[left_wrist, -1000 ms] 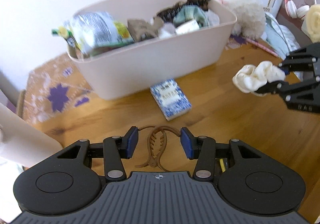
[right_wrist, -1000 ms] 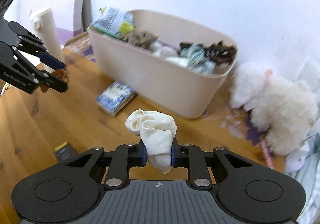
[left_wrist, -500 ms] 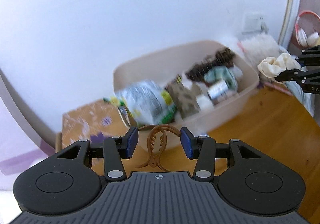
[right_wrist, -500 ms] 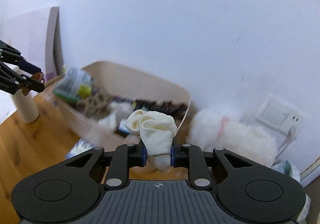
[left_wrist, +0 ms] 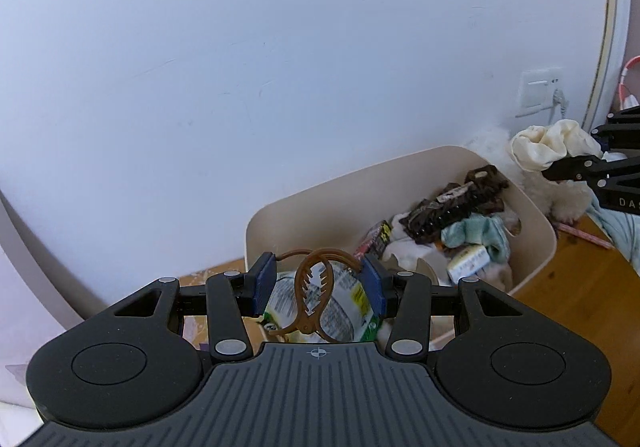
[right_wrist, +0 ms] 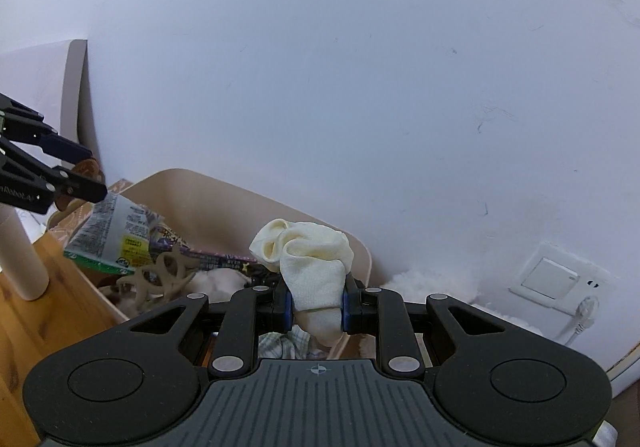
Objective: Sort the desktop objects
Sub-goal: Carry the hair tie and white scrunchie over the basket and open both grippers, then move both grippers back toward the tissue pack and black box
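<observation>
A white wall (left_wrist: 280, 87) fills most of both views. Below it stands a beige storage bin (left_wrist: 536, 231) on the wooden surface (left_wrist: 580, 295), heaped with a crinkled snack bag (right_wrist: 116, 235), dark brown hair claws (left_wrist: 460, 203), a pale green cloth (left_wrist: 476, 231) and other small items. Behind the bin's right end lies a fluffy white plush toy (left_wrist: 568, 191), and a wall socket (right_wrist: 560, 279) sits above it. A cream cylinder (right_wrist: 22, 259) stands on the surface to the bin's left.

The right tongs (right_wrist: 318, 305) are clenched on a cream scrunchie (right_wrist: 308, 259), a bunched, ruffled fabric ring whose folds bulge above the blue pads while a tail hangs below them; it is held up over the bin's right half. The left tongs (left_wrist: 320, 283) grasp a brown hair clip (left_wrist: 316, 295), a slim translucent loop with comb teeth inside and crossed handles pointing back at the camera; its curved arms touch both blue pads, and it hangs above the bin's left end, over the snack bag.

A second ago both tongs were low over the surface in front of the bin, with a blue patterned pack in sight; since then they have risen and moved toward the bin, now viewed from above. The grips on the clip and scrunchie are unchanged.
</observation>
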A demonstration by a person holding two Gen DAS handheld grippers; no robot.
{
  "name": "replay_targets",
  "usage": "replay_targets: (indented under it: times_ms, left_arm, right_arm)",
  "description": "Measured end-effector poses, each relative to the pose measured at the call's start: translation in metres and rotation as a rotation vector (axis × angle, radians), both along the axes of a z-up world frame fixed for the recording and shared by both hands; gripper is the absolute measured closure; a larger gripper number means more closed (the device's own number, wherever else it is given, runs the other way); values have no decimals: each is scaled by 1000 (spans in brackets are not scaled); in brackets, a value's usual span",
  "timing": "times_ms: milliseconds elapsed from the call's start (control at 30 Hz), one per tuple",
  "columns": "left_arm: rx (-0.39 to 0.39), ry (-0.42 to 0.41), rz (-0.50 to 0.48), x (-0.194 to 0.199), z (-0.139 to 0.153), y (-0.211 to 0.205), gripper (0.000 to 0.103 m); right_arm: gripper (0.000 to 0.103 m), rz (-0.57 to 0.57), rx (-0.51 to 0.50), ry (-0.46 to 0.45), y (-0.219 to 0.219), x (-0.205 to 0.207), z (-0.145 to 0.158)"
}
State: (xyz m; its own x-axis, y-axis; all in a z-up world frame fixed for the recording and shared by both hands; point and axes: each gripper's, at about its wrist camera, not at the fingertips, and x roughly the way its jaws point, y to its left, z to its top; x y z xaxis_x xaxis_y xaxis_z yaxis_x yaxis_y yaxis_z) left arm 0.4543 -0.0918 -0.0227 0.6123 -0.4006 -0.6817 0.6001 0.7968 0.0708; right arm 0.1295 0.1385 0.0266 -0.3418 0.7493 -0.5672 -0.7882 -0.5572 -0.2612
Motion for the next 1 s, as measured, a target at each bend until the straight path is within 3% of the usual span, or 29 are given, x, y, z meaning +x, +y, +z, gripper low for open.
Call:
replay_targets:
  times_ms: [333, 567, 667, 733, 833, 900, 1000]
  left_arm:
    - [19, 42, 107, 19, -34, -20, 55]
    - [9, 56, 153, 29, -45, -30, 55]
    - [22, 39, 154, 27, -48, -33, 55]
    - [26, 40, 152, 27, -48, -34, 55]
    - [43, 40, 167, 26, -47, -35, 44]
    - [54, 36, 184, 25, -47, -36, 36]
    - [70, 43, 191, 21, -46, -37, 32]
  right_arm:
    - [82, -71, -76, 50, 22, -18, -26]
    - [80, -56, -122, 13, 27, -34, -44]
    - [66, -52, -121, -24, 25, -40, -49]
    - [63, -41, -121, -28, 23, -42, -50]
    - [55, -29, -118, -38, 21, -45, -51]
    - [38, -24, -112, -41, 17, -41, -48]
    - [33, -14, -96, -32, 10, -39, -45]
